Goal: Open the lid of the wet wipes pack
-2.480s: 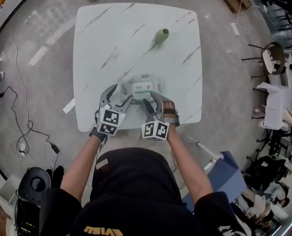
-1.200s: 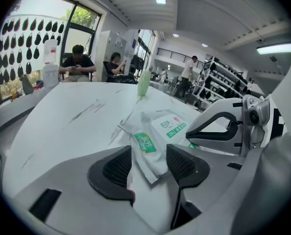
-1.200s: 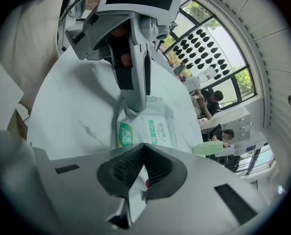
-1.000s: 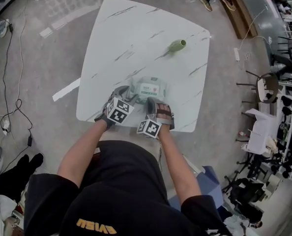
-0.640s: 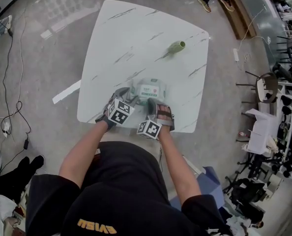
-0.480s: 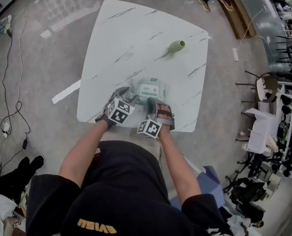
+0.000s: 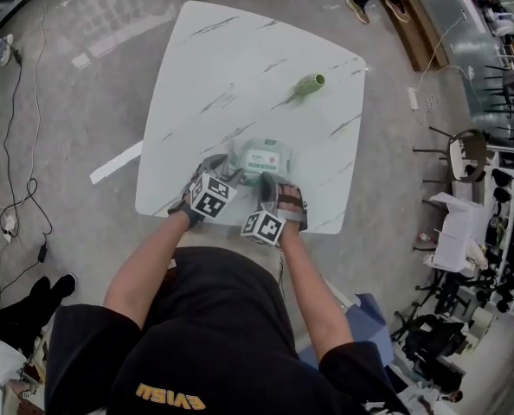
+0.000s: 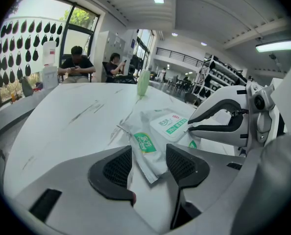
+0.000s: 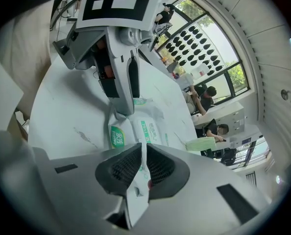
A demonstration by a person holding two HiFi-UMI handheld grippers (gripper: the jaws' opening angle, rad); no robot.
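The white and green wet wipes pack lies near the front edge of the white marble table. Its lid is flat on top. My left gripper is at the pack's left end. In the left gripper view the pack's sealed end fills the gap between the pads, which are shut on it. My right gripper is at the pack's near right side, its tips at the lid's edge. Its jaws are opening, and a thin white flap is still pinched between the pads.
A green bottle lies on its side further back on the table. The table's front edge runs just under both grippers. Cables lie on the floor at the left and chairs stand at the right. Two people sit at a far table.
Over the last second both grippers have stayed at the pack and the pack has not moved. Since the oldest frame the head view has swung, so the table shows tilted.
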